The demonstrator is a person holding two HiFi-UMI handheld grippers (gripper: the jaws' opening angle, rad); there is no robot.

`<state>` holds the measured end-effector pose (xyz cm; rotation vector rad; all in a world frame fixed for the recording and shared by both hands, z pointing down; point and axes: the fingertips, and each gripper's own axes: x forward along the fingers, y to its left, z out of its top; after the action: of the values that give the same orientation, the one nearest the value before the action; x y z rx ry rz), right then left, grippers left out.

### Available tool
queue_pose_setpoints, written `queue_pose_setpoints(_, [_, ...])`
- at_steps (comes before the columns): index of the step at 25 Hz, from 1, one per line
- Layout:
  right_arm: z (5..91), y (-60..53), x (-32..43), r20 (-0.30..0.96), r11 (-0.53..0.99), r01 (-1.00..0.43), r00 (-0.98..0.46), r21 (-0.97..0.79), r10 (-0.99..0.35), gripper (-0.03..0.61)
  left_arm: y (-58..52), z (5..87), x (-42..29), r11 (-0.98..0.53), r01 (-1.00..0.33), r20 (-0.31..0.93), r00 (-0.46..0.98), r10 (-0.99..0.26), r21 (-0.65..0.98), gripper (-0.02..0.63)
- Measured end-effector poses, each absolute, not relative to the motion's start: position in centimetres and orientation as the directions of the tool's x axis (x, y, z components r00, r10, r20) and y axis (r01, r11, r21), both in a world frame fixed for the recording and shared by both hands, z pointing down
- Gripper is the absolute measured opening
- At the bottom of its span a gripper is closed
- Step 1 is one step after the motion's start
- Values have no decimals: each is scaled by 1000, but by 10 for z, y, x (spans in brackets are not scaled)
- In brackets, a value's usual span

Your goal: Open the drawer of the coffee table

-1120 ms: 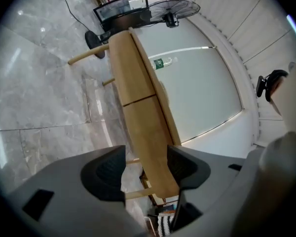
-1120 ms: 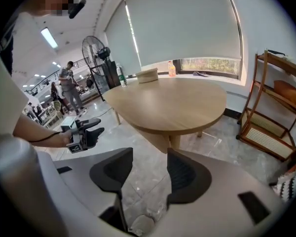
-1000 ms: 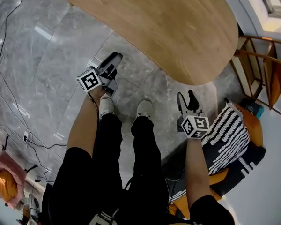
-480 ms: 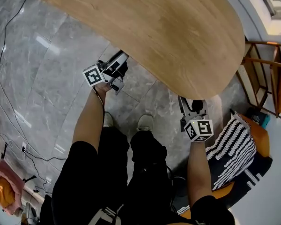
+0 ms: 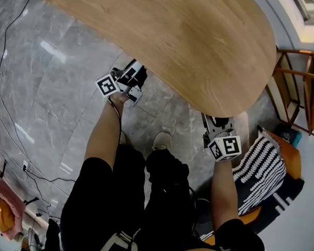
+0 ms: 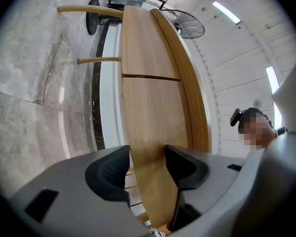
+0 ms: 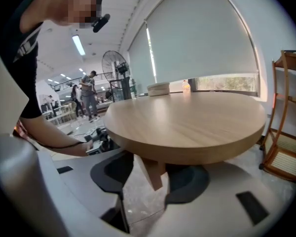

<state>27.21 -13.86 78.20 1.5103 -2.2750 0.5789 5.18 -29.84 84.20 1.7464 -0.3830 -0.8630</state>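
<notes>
The coffee table has a long oval wooden top. In the left gripper view its wooden side runs up the picture, with a dark seam across it. My left gripper sits at the table's near edge, its tips tucked under the rim. Its jaws are closing; the wooden side shows in the gap, and neither pad is seen pressing on it. My right gripper is at the table's near right end. Its jaws are closing too, with nothing between them; a wooden leg stands beyond.
A wooden rack stands at the right. A black-and-white striped cushion lies on the floor by my right arm. Cables trail over the grey marble floor at the left. The person's shoe is just behind the grippers.
Both grippers have moved forward to the table's near edge, and their tips now sit under the rim. The table fills more of the head view.
</notes>
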Motion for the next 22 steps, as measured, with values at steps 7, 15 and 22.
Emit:
queue_pose_setpoints(7, [783,-140,265,499,361,-921,-385,-149,-776,175,-301,847,51,-300,173,-333,690,-642,938,202])
queue_pose_setpoints(15, [784,-131,259,533,429,-893,-431,-136,-728,156,-292,847,47,-268,161,-302,698,-650,950,198])
queue_pose_setpoints(22, [784,-102,233,565,489,-858,-483,-154,-669,140,-264,847,23,-231,148,-268,683,-679,962,198])
